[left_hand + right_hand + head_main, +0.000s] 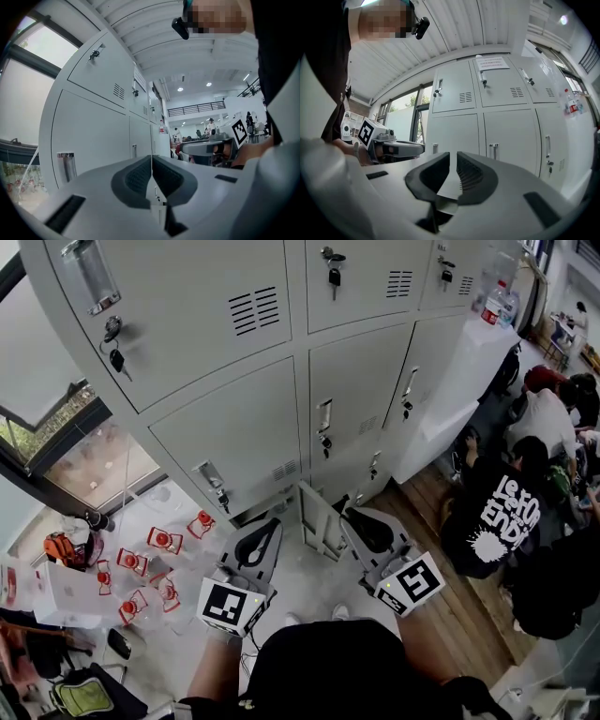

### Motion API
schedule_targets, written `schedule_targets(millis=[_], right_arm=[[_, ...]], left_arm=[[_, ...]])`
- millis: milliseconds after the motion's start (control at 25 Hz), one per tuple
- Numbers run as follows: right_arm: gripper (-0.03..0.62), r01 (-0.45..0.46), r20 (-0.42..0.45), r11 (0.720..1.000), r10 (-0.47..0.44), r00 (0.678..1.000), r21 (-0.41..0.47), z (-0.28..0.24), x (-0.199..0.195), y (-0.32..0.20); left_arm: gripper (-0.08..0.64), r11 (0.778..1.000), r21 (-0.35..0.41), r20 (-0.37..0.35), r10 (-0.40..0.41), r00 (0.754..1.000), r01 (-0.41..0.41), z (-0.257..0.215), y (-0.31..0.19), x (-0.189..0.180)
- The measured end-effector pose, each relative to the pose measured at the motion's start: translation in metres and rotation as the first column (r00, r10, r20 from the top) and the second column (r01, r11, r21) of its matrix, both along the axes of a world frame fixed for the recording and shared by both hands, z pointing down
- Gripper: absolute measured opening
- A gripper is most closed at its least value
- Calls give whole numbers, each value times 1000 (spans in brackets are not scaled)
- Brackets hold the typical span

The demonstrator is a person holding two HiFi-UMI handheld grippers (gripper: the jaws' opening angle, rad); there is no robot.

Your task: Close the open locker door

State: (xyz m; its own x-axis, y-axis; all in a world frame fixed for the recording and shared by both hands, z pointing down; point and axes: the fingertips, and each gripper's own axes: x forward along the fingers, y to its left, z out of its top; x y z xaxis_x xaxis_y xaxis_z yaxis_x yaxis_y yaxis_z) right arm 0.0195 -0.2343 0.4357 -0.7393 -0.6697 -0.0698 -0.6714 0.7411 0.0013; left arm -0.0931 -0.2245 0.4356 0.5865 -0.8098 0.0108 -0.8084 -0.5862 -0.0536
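Observation:
In the head view a bank of grey lockers [244,427] fills the upper part. In its bottom row one small door [319,519] stands swung out toward me, and the doors around it are flush. My left gripper [269,532] hangs just left of that door leaf and my right gripper [367,521] just right of it; neither touches it. The left gripper [151,164] has its pads pressed together on nothing. The right gripper [453,161] shows a narrow gap between its pads, also with nothing in it. Both gripper views look at closed locker fronts [506,136].
Several red-and-white items [150,563] lie on the pale floor at the left, near a window [84,456]. People crouch on the wooden floor at the right [502,512]. A bottle [495,301] stands on a white cabinet beside the lockers.

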Motion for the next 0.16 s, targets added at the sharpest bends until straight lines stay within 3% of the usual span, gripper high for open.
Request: schedule_targets(millis=[160], right_arm=[[48,0,-2,1000,0,1000,-1,0,-2,0]], left_arm=[[23,1000,-19,1,-9,1000,9,5,0,-4]])
